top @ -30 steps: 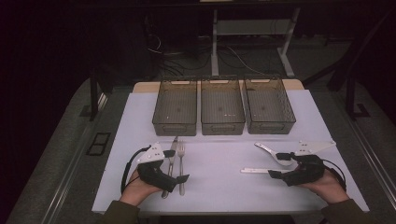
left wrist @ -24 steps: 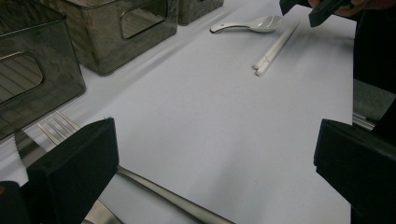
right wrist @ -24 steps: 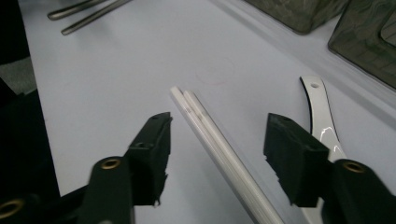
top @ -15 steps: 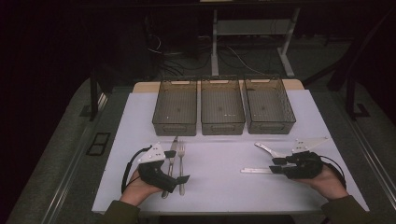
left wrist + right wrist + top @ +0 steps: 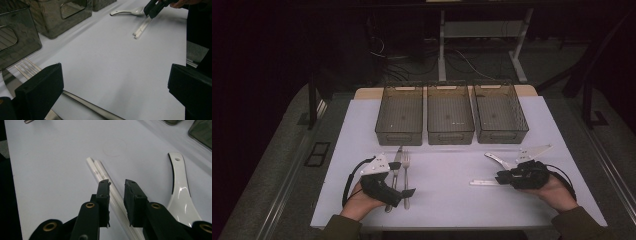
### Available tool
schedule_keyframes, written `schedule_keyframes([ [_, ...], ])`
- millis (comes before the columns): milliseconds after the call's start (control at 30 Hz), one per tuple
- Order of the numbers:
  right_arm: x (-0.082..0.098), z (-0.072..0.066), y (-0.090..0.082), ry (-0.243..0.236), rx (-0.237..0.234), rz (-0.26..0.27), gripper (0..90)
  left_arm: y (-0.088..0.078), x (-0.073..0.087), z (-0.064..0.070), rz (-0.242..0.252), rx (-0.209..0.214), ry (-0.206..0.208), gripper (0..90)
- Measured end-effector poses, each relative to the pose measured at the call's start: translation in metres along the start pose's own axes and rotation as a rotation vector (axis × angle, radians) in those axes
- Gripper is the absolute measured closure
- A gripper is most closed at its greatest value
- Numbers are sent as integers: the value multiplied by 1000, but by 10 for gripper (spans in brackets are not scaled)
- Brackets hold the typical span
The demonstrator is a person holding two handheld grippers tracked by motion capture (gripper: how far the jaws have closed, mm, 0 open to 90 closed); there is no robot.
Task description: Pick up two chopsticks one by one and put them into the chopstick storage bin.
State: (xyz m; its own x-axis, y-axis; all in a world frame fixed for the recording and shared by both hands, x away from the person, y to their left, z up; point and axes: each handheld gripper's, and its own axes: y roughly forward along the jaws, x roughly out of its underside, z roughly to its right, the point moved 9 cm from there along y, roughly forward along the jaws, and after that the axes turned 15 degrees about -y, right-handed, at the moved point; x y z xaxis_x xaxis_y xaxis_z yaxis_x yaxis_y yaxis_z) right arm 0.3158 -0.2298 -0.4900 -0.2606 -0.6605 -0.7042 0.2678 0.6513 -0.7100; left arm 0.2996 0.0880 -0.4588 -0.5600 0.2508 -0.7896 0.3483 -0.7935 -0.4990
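A pair of white chopsticks [image 5: 484,183] [image 5: 96,168] lies on the white sheet at the right. My right gripper [image 5: 502,177] [image 5: 117,195] is down at their near end. Its jaws have just been closing and stand narrowly apart with the chopsticks between them, a gap still showing beside the right pad. A white spoon [image 5: 498,160] [image 5: 178,190] lies just beyond. At the left, my left gripper [image 5: 403,178] [image 5: 115,95] rests open over a fork [image 5: 406,175] [image 5: 26,67] and a knife [image 5: 395,172], gripping neither. The left gripper view also shows the right gripper [image 5: 153,7] far off.
Three dark mesh bins [image 5: 399,115] [image 5: 450,112] [image 5: 500,112] stand in a row at the back of the white sheet [image 5: 442,200]. Dark floor and table legs lie beyond. A person's hands hold both grippers at the front edge.
The right gripper's jaws have narrowed from wide apart to close around the chopsticks, and the hand has shifted slightly. The left gripper has stayed where it was.
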Motion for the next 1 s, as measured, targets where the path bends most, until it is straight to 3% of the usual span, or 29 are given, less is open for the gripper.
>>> schedule_keyframes([
  [333, -14, -1, 13, -19, -19, 5, 754, 0, 1, 0, -7, 0, 3, 0],
  [567, -28, -4, 31, -55, -45, -4, 755, 0, 1, -1, -6, -1, 1, 0],
  [1000, -36, -8, 51, -72, -73, -26, 767, 0, 1, 0, -10, 1, 3, 0],
])
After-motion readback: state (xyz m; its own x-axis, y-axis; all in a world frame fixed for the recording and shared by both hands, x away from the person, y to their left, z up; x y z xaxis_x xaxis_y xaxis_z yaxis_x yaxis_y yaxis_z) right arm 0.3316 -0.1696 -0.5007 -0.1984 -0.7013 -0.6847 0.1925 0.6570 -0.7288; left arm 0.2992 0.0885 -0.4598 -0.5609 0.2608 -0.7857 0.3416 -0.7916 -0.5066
